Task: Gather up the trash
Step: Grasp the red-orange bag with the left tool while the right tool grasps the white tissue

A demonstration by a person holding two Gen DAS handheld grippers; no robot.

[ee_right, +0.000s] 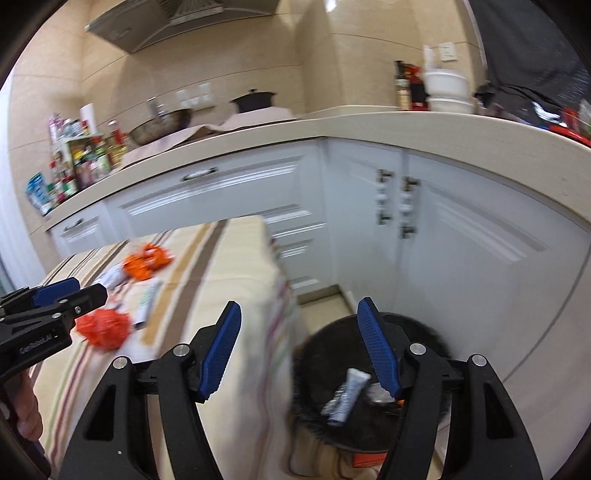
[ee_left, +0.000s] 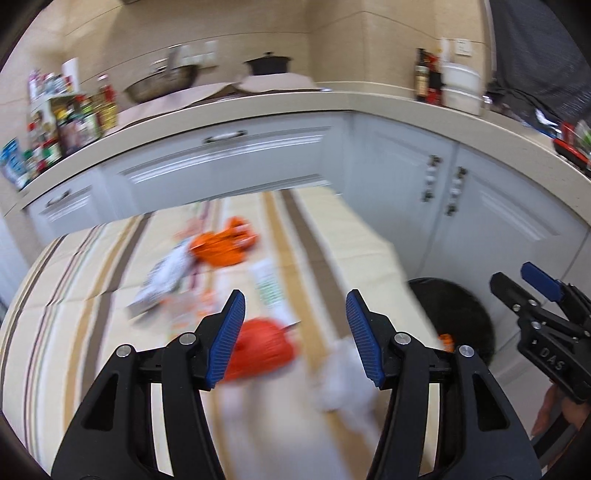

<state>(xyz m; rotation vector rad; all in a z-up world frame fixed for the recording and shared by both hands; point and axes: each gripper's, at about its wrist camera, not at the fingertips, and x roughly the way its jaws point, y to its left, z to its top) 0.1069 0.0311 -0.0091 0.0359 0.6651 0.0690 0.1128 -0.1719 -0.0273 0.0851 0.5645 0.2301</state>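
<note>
Left gripper [ee_left: 295,332]: jaws apart, empty, over the table [ee_left: 351,236].
Right gripper [ee_right: 299,350]: jaws apart, empty, above the bin [ee_right: 417,325].
Bin: just beside the table's edge, near the cabinets [ee_right: 461,229].

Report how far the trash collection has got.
Done: a tube and other scraps lie in the black bin. In hand: nothing; left gripper and right gripper are open and empty. Left: orange wrappers, red crumpled bag, packets on the table.

Home kitchen — range hood [ee_right: 177,22], white cabinets [ee_right: 229,192], countertop [ee_left: 258,107] pots
</note>
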